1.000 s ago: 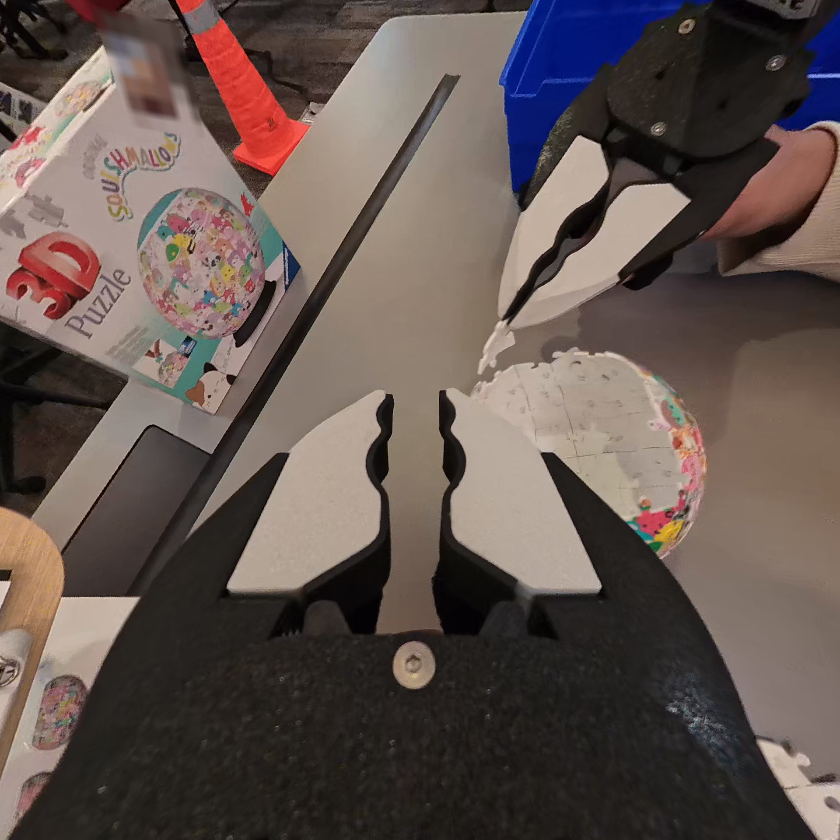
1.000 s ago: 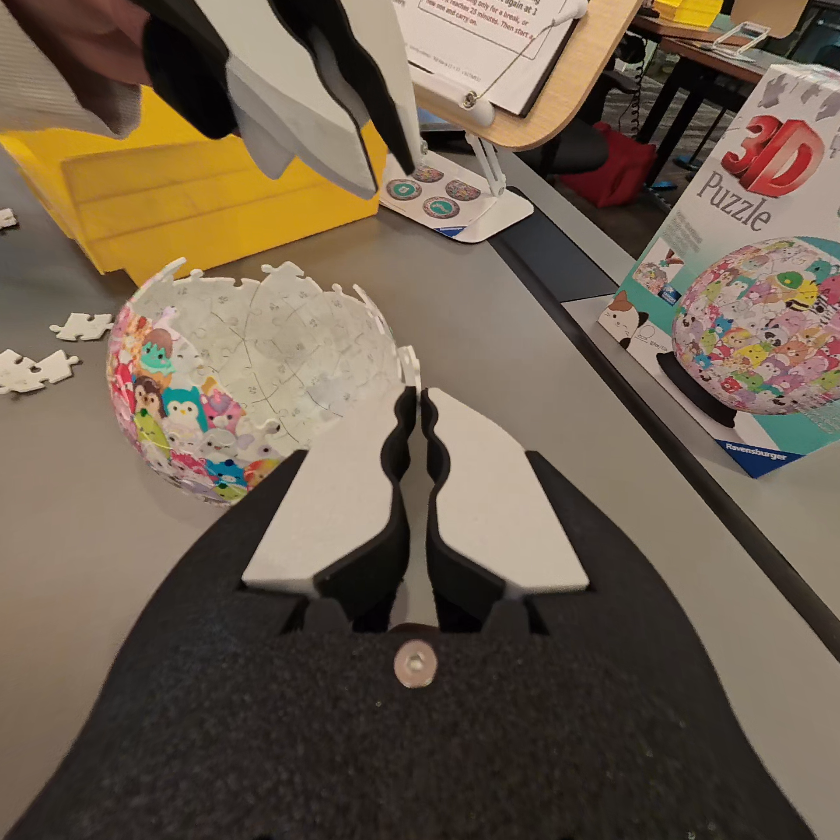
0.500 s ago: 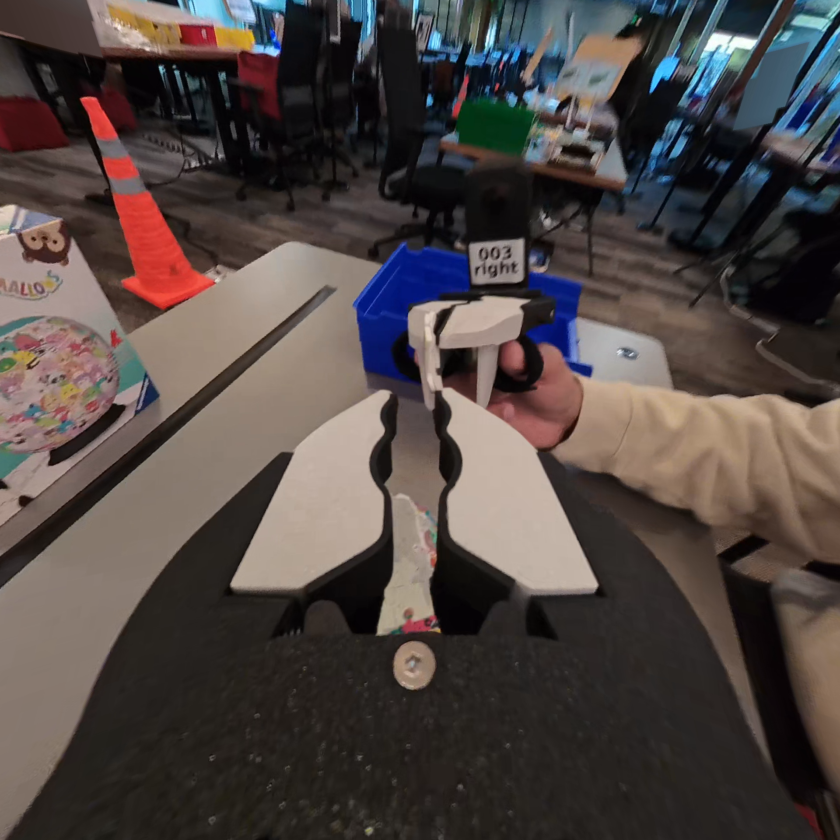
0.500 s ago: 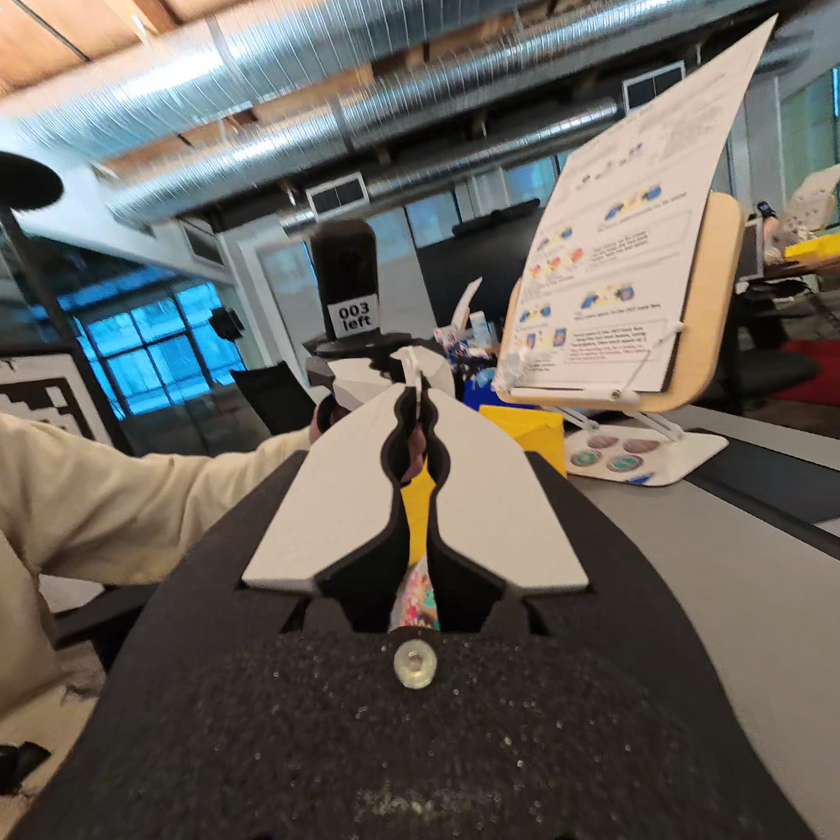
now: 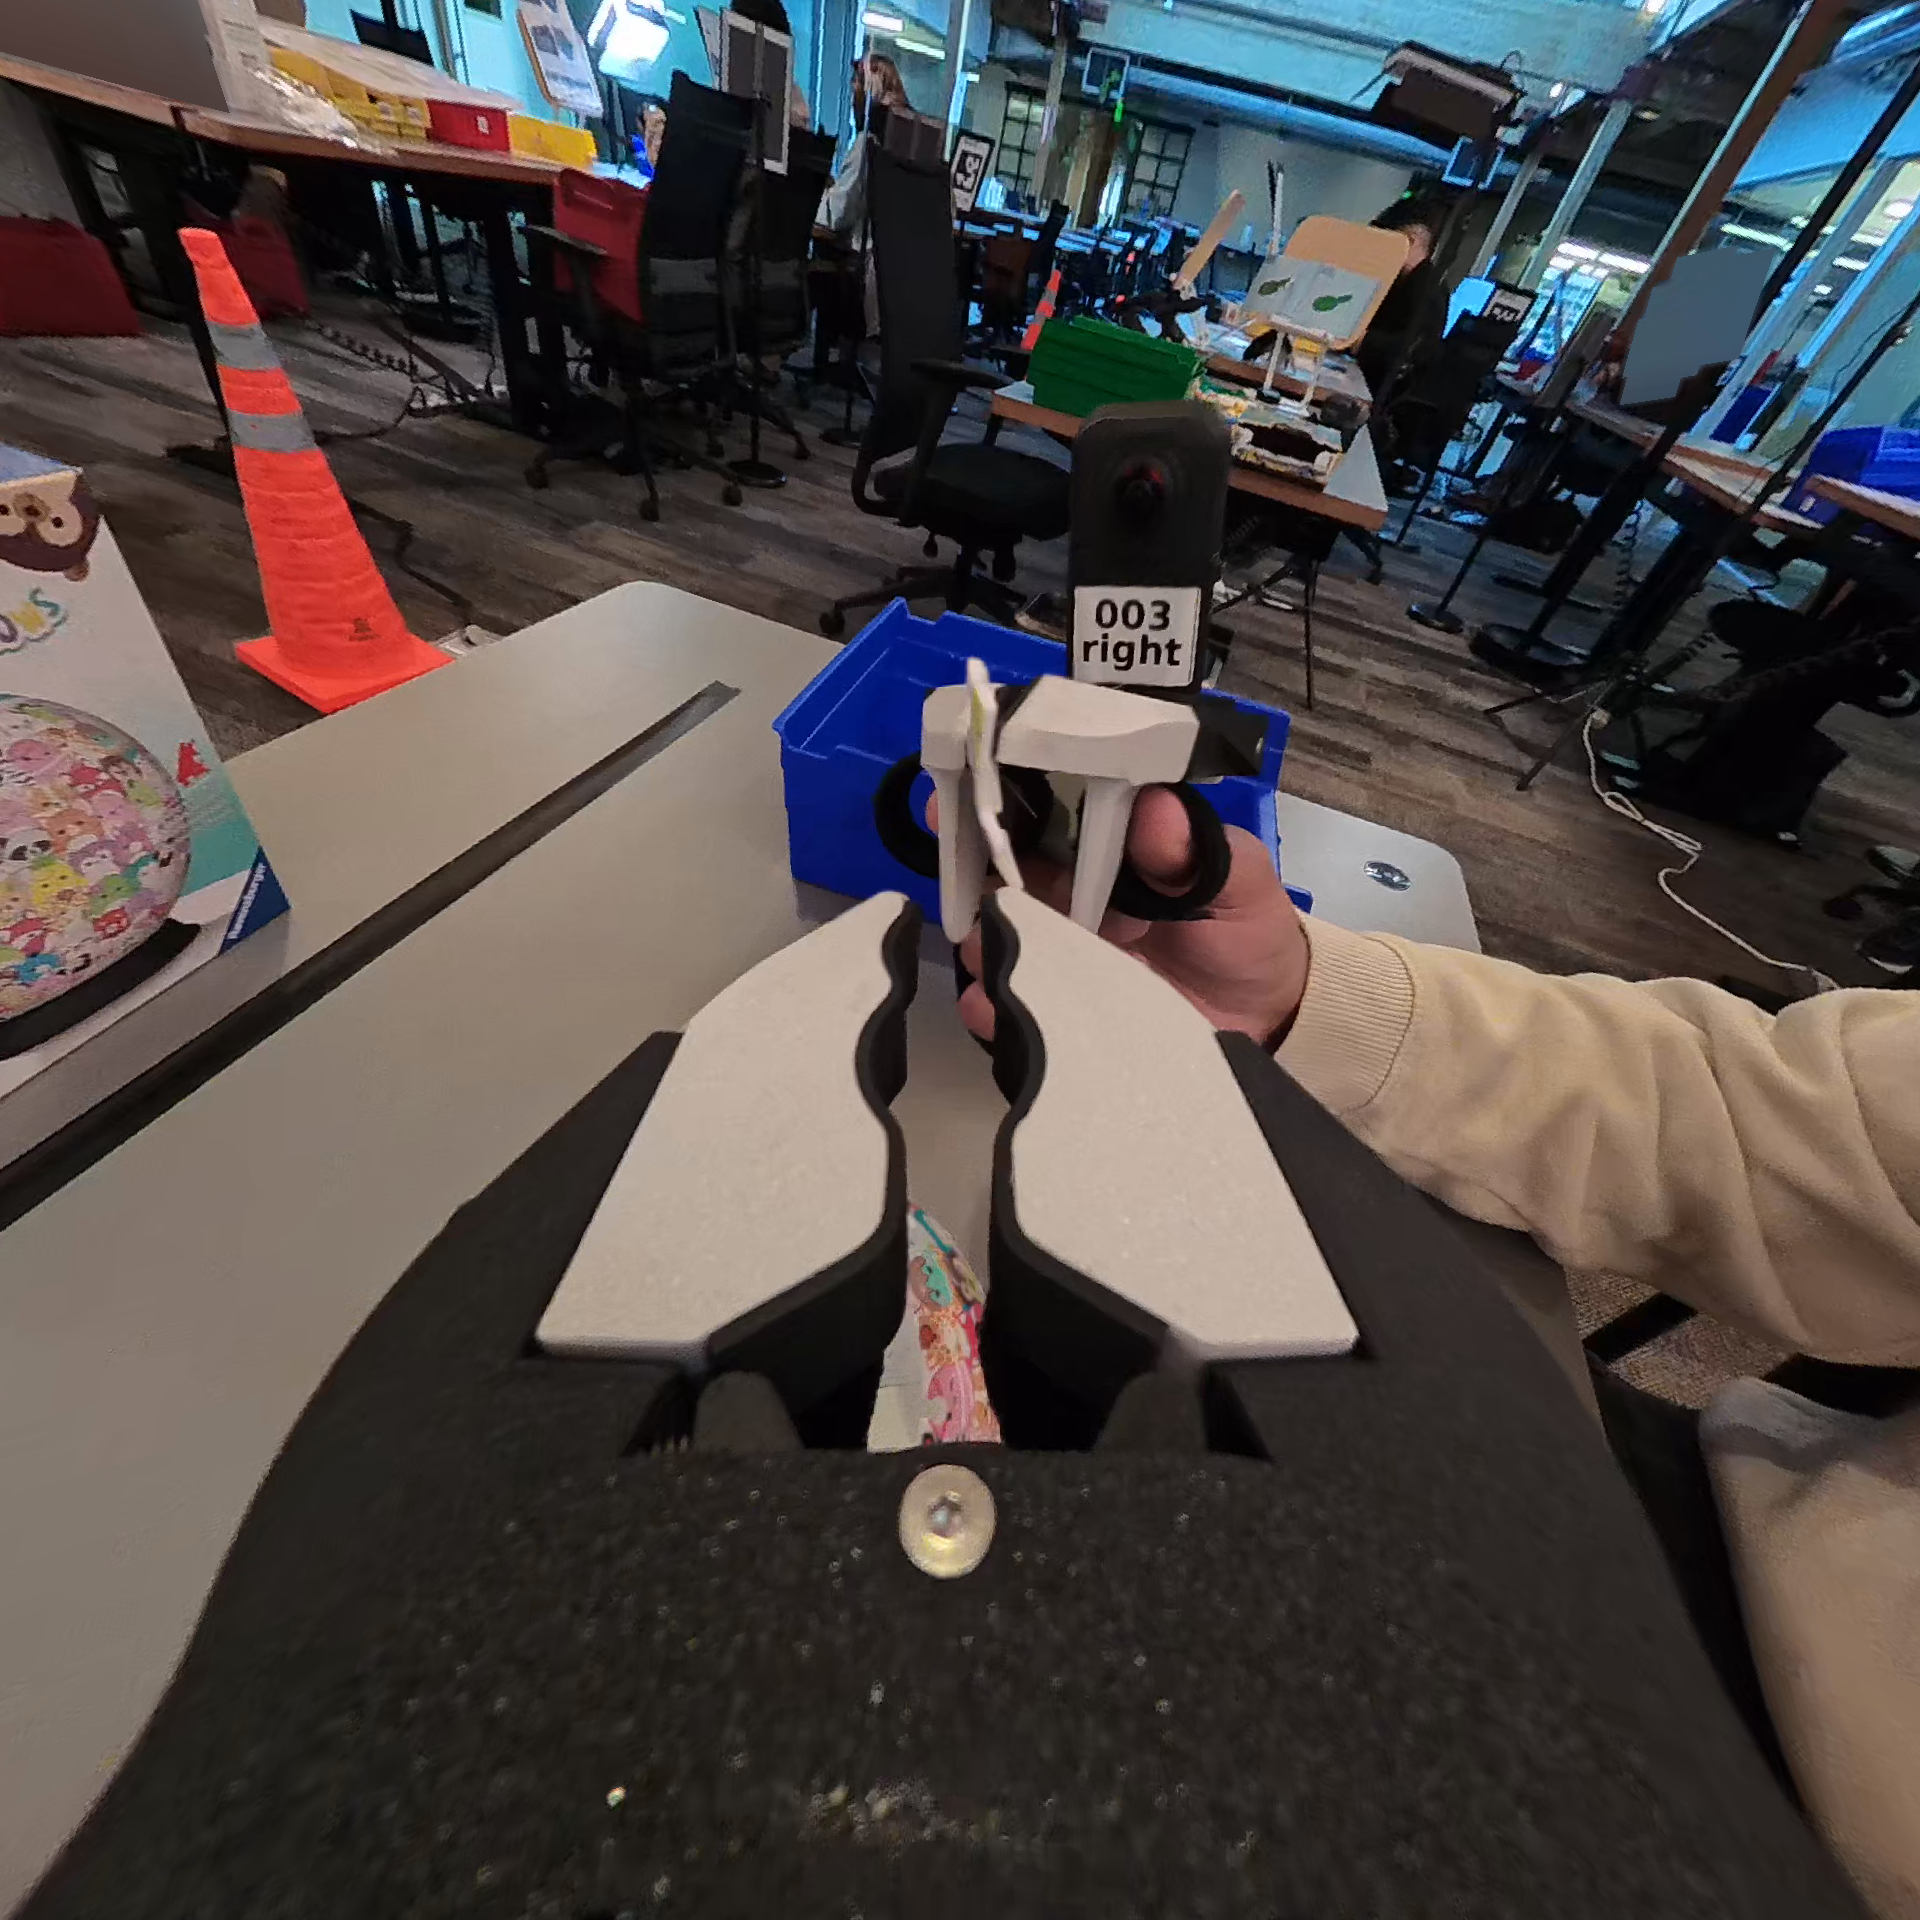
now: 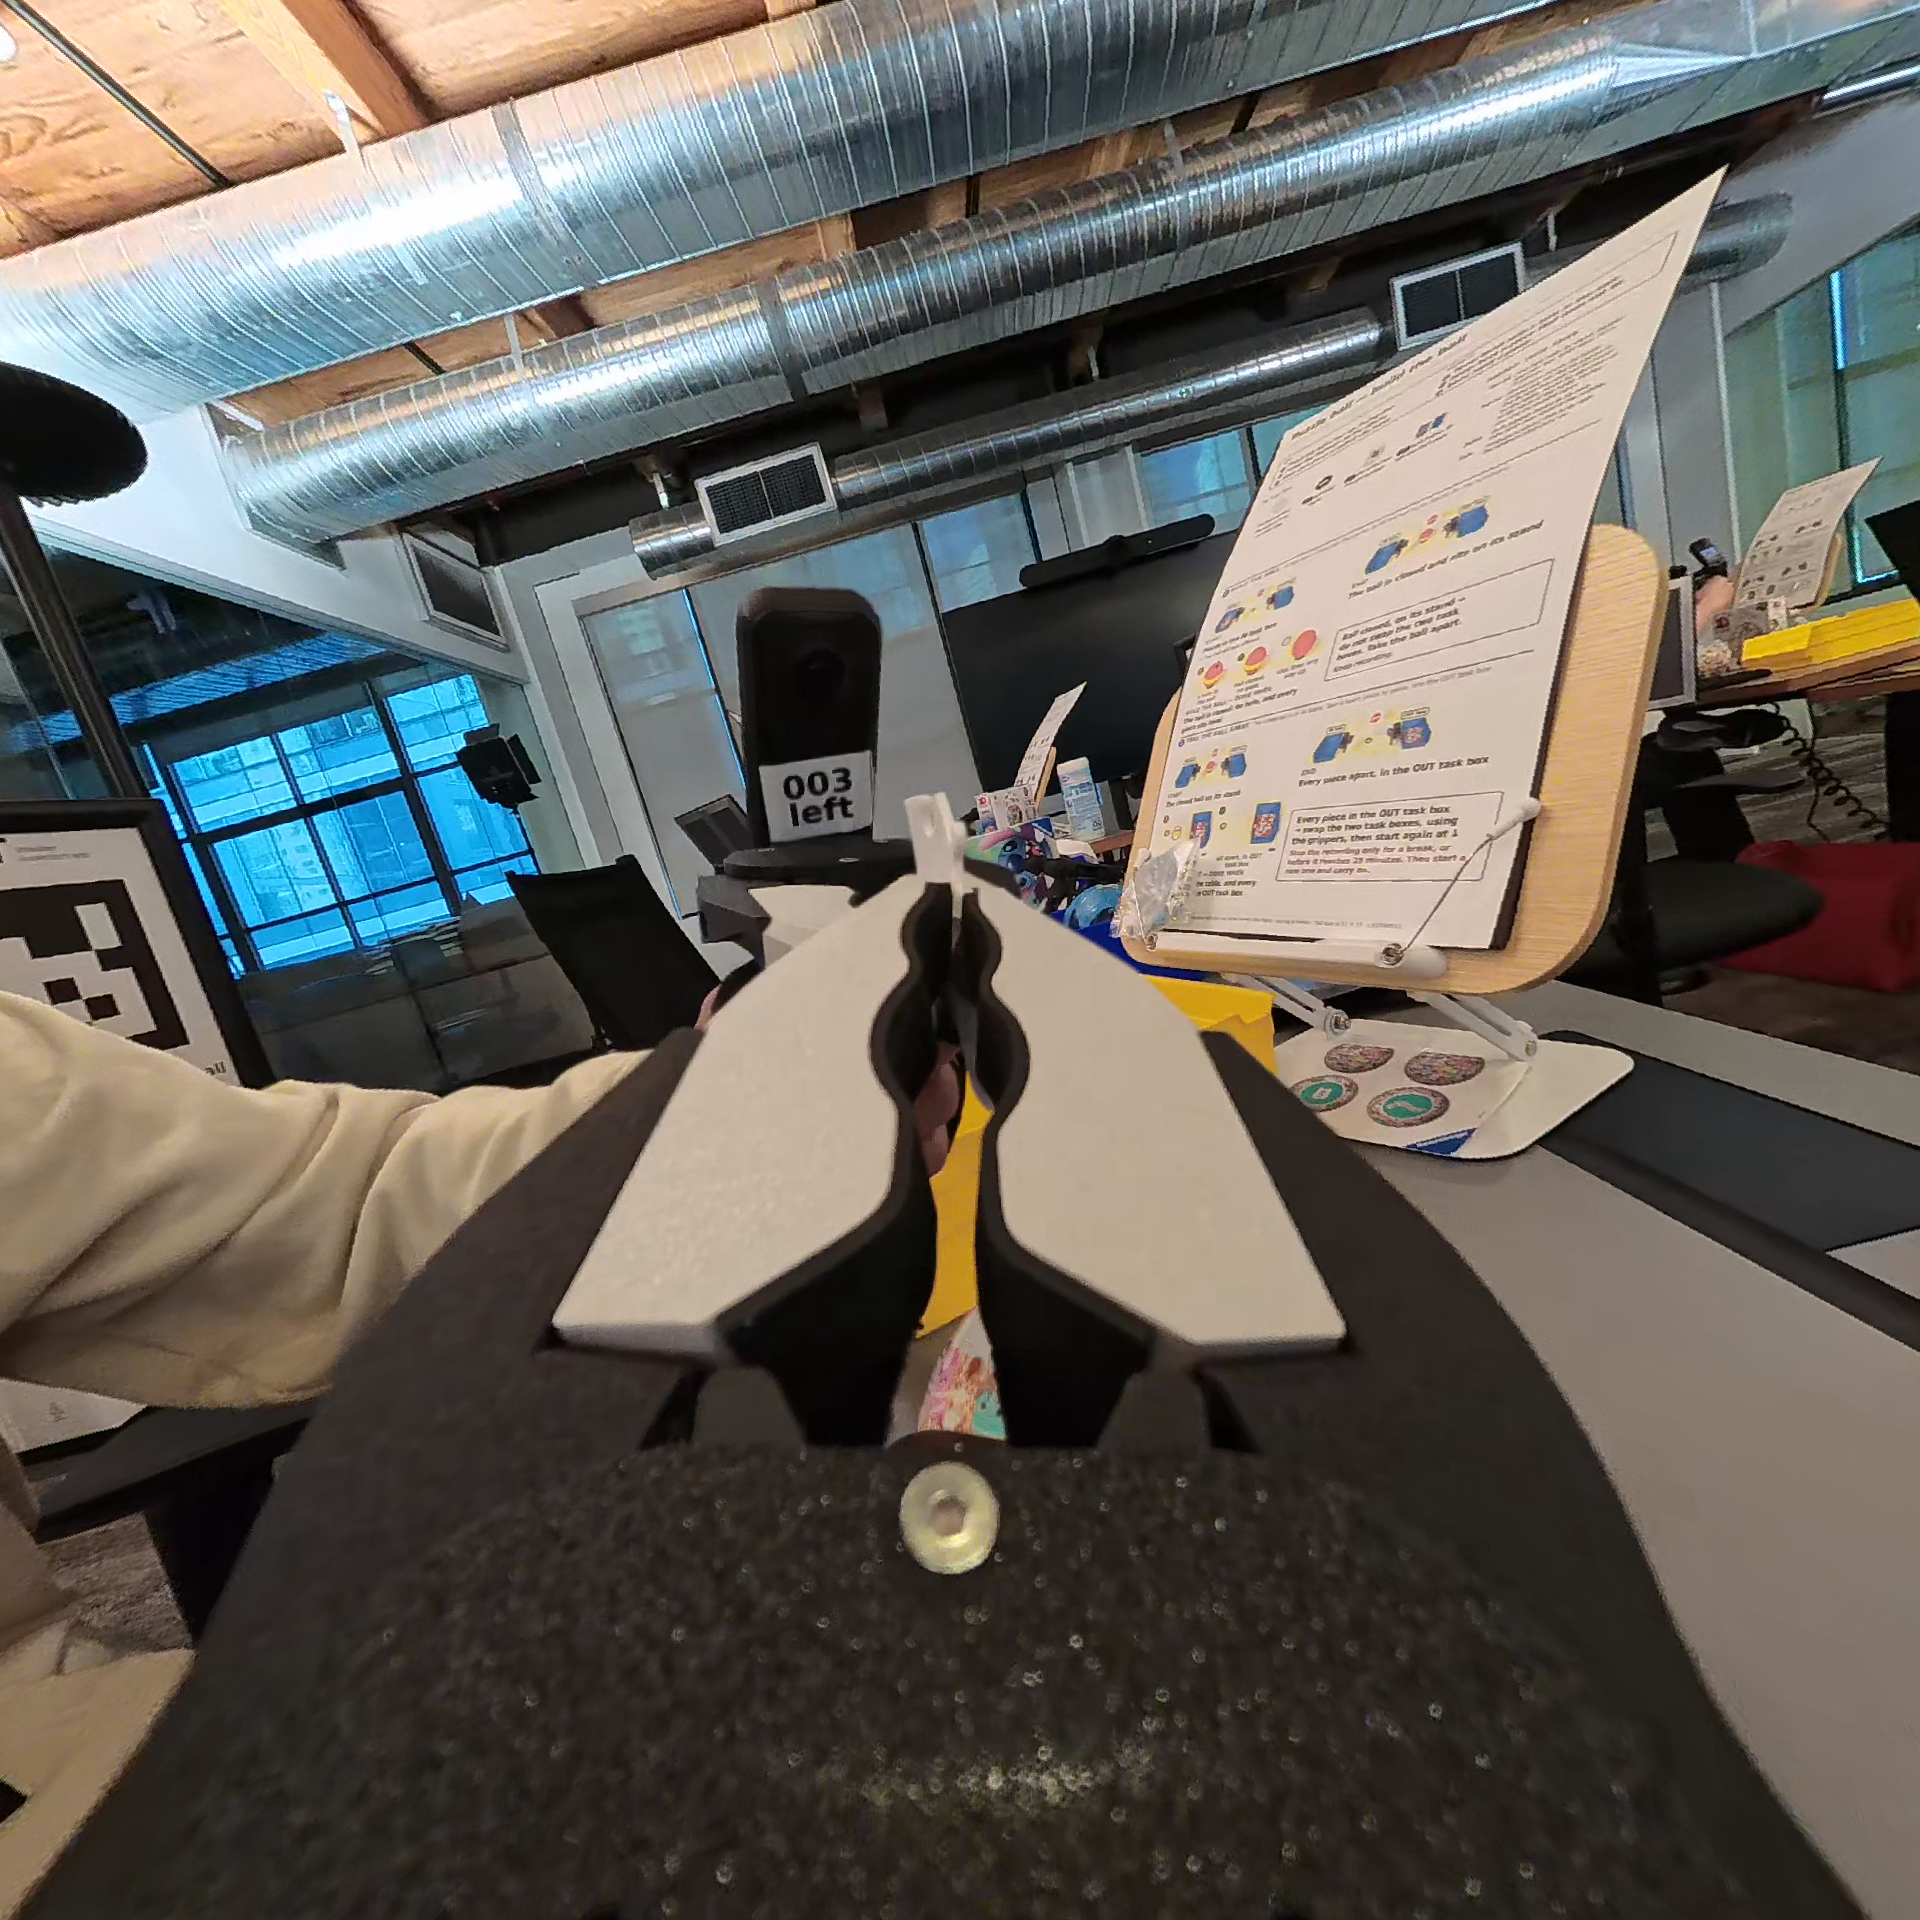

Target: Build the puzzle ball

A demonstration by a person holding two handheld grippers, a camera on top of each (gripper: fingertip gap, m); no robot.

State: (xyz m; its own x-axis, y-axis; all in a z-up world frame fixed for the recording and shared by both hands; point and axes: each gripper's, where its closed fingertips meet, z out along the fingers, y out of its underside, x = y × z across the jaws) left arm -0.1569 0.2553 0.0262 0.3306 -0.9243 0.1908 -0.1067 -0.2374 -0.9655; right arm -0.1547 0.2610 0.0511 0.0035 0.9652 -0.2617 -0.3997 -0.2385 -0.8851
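Right gripper (image 6: 951,894) is pinching one puzzle piece (image 6: 938,831); left gripper (image 5: 951,914) is gaping slightly, empty; ball (image 5: 940,1340) is sitting incomplete.

wrist views face each other — sharing table (image 5: 499,935)

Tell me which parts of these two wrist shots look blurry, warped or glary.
Left wrist view: sharp centre, the orange traffic cone leaning from wide-angle warp, black gripper body softer near the bottom edge. Right wrist view: silver ceiling ducts bowed by the lens, blue windows bright.
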